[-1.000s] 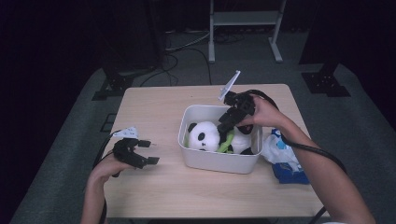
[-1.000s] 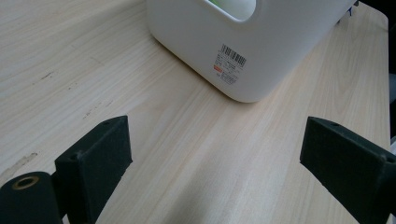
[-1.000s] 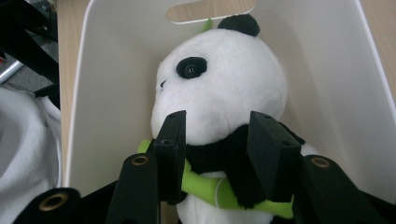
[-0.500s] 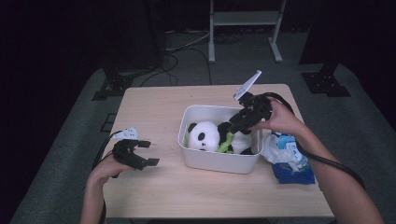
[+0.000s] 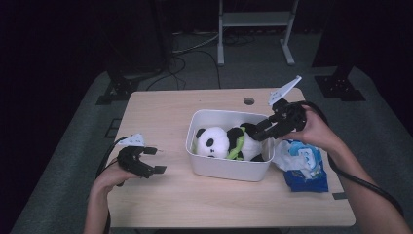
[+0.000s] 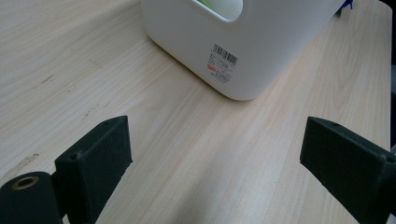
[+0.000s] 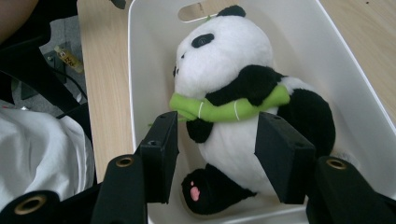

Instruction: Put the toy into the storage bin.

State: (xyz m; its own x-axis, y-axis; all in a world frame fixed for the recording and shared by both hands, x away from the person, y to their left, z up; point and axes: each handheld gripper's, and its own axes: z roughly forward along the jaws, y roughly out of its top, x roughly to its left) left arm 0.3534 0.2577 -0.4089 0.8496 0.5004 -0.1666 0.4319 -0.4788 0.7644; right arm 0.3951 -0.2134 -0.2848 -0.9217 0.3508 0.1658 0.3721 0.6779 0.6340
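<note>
A plush panda point(image 7: 233, 107) lies on its back inside a white plastic bin point(image 5: 229, 168) near the middle of the table point(image 5: 170, 112). Its fur is soft and short, white on the head and belly, black on the ears, eye patches, arms and legs, and a bright green cloth stalk, tied with thin white thread, lies across its chest under one black arm. One black foot shows a small pink paw print.

The bin is smooth, rounded at its corners, with an oval handle cut-out in its end wall. The table top is pale wood-grain laminate with a small round hole near its far edge.

The right gripper point(image 5: 265, 131) hangs over the bin's right end, its jaws released and apart, with nothing between them; in the right gripper view the two black, matte, blocky pads stand to either side of the panda's belly and above it. The left gripper point(image 5: 156, 160) rests low on the table, well left of the bin, jaws wide apart and holding nothing.

The high view shows a crinkled blue and white plastic packet point(image 5: 302, 163) lying just beside the bin's right end. The left gripper view shows a printed barcode label point(image 6: 223, 64) on the bin's outer wall and fine scuffs in the table surface. The right gripper view shows the panda's face and the green stalk's thread ties.
</note>
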